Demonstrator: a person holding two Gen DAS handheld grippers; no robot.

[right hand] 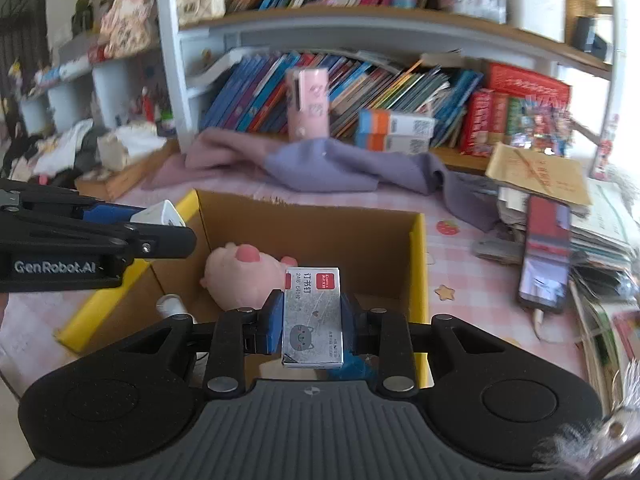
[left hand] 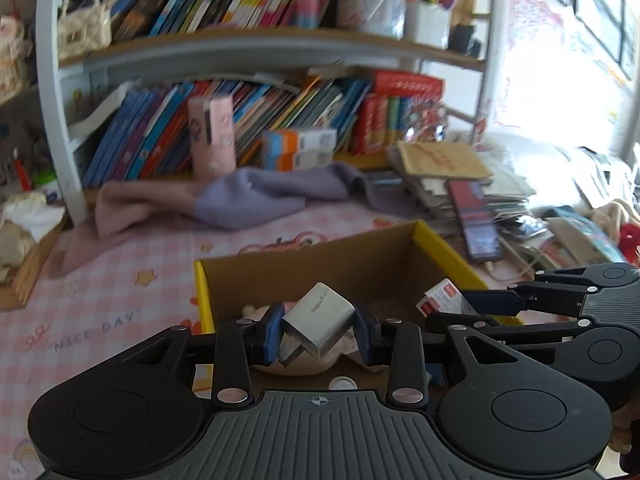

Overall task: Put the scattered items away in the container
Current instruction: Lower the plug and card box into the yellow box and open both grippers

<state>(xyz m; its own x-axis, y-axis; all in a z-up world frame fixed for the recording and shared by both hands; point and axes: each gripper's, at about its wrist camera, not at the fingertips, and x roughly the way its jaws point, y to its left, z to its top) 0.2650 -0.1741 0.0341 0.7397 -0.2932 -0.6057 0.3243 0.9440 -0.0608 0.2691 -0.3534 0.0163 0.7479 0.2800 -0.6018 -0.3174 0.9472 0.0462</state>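
My left gripper (left hand: 320,334) is shut on a small white charger plug (left hand: 320,322), tilted, over the near part of the open cardboard box with yellow rims (left hand: 436,244). My right gripper (right hand: 312,320) is shut on a small silver box of staples (right hand: 313,316) with a red label, held above the same cardboard box (right hand: 418,264). A pink plush toy (right hand: 240,276) lies inside the box. In the left wrist view the right gripper (left hand: 476,304) reaches in from the right with the staple box (left hand: 440,294). The left gripper (right hand: 160,222) with the plug (right hand: 164,212) shows at the left of the right wrist view.
A purple cloth (right hand: 340,164) lies behind the box on the pink checked table cover (left hand: 100,300). A phone (right hand: 544,256) and stacked papers (right hand: 592,216) crowd the right side. Bookshelves (left hand: 248,48) stand behind. A small white round thing (left hand: 343,383) lies near the box's front.
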